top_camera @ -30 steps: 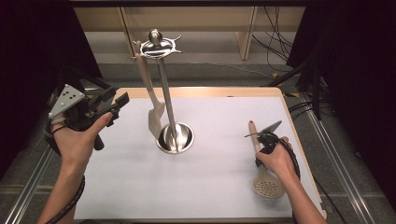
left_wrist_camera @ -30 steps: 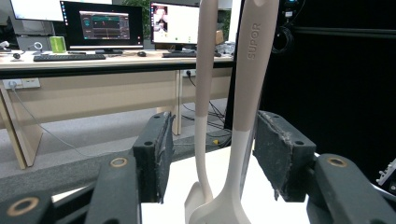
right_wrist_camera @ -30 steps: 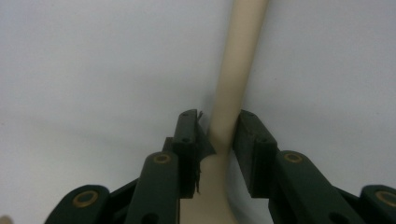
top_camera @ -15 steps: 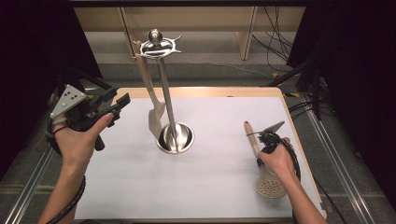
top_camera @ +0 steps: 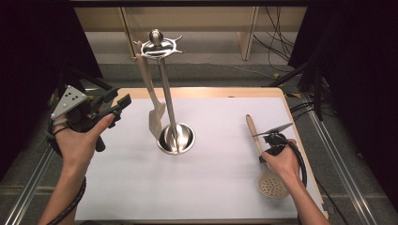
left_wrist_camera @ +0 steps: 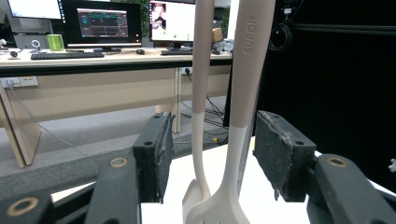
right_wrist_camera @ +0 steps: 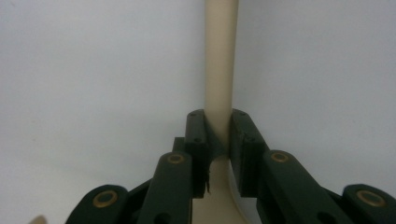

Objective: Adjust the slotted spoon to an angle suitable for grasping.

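A steel utensil stand (top_camera: 176,138) rises from the middle of the white mat (top_camera: 216,187). A pale spatula (top_camera: 152,101) hangs from its top hooks. My left gripper (top_camera: 115,105) is held open above the table's left edge, apart from the stand. In the left gripper view the open gripper (left_wrist_camera: 212,154) frames the spatula's handle (left_wrist_camera: 250,56), marked SUPOR, farther off, with a second pale shaft (left_wrist_camera: 201,70) beside it. My right gripper (top_camera: 259,146) is shut on the handle of a beige skimmer (top_camera: 272,185) at the right. In the right gripper view my gripper (right_wrist_camera: 218,133) pinches the skimmer handle (right_wrist_camera: 220,56).
A wooden rim (top_camera: 197,91) borders the table. Metal rails (top_camera: 28,187) run along both sides. Cables (top_camera: 277,42) lie on the floor behind. The left gripper view shows a desk with monitors (left_wrist_camera: 100,23) in the background.
The right gripper has shifted the skimmer slightly, its handle tip now a little farther from me. The left hand has barely moved.
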Available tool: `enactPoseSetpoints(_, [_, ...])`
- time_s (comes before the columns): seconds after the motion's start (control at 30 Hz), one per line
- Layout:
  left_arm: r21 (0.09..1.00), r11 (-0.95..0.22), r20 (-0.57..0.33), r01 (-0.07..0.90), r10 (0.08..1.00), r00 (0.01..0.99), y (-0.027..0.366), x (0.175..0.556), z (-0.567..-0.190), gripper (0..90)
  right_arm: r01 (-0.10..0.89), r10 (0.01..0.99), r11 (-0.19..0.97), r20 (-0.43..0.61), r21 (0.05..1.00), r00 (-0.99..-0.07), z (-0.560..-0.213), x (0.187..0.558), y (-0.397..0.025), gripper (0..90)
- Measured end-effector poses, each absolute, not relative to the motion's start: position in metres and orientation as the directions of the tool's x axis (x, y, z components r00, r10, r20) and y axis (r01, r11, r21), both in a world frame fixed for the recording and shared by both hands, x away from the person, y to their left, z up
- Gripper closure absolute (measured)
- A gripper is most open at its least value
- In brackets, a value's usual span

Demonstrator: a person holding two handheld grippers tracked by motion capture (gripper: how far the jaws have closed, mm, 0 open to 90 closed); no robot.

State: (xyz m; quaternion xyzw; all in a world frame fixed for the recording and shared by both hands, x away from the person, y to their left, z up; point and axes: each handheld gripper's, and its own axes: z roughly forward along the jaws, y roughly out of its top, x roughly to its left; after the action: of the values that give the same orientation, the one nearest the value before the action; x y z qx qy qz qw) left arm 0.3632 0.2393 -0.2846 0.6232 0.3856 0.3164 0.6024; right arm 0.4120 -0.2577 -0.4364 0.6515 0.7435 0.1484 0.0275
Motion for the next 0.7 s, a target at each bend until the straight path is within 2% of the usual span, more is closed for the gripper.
enactPoseSetpoints(0.27, [0.995,0.018,-0.066,0.100,0.860,0.506,0.236,0.363,-0.285,46.2,0.893,0.958,0.120,0.187,0.434,-0.219,-0.424,0.395,-0.261,79.4])
enactPoseSetpoints(0.33, [0.995,0.018,-0.067,0.101,0.859,0.507,0.236,0.363,-0.285,46.2,0.864,0.950,0.138,0.181,0.484,-0.253,-0.422,0.392,-0.263,79.4])
enactPoseSetpoints(0.37, [0.995,0.017,-0.067,0.101,0.859,0.507,0.236,0.363,-0.285,46.3,0.853,0.931,0.147,0.221,0.500,-0.290,-0.420,0.391,-0.265,79.4])
enactPoseSetpoints(0.47, [0.995,0.018,-0.067,0.100,0.859,0.507,0.237,0.363,-0.285,46.2,0.788,0.920,0.200,0.166,0.582,-0.356,-0.420,0.388,-0.268,79.4])
enactPoseSetpoints(0.5, [0.995,0.017,-0.066,0.100,0.859,0.507,0.236,0.363,-0.285,46.2,0.780,0.918,0.182,0.180,0.598,-0.353,-0.417,0.385,-0.266,79.4])
enactPoseSetpoints(0.6, [0.995,0.015,-0.064,0.100,0.857,0.512,0.235,0.362,-0.285,46.2,0.740,0.926,0.191,0.132,0.645,-0.355,-0.412,0.380,-0.264,79.4])
enactPoseSetpoints(0.67, [0.995,0.012,-0.062,0.100,0.857,0.512,0.234,0.362,-0.286,46.3,0.725,0.924,0.152,0.164,0.672,-0.346,-0.408,0.376,-0.260,79.4])
enactPoseSetpoints(0.7, [0.995,0.011,-0.061,0.099,0.854,0.516,0.234,0.362,-0.286,46.3,0.690,0.916,0.174,0.142,0.702,-0.375,-0.408,0.376,-0.262,79.4])
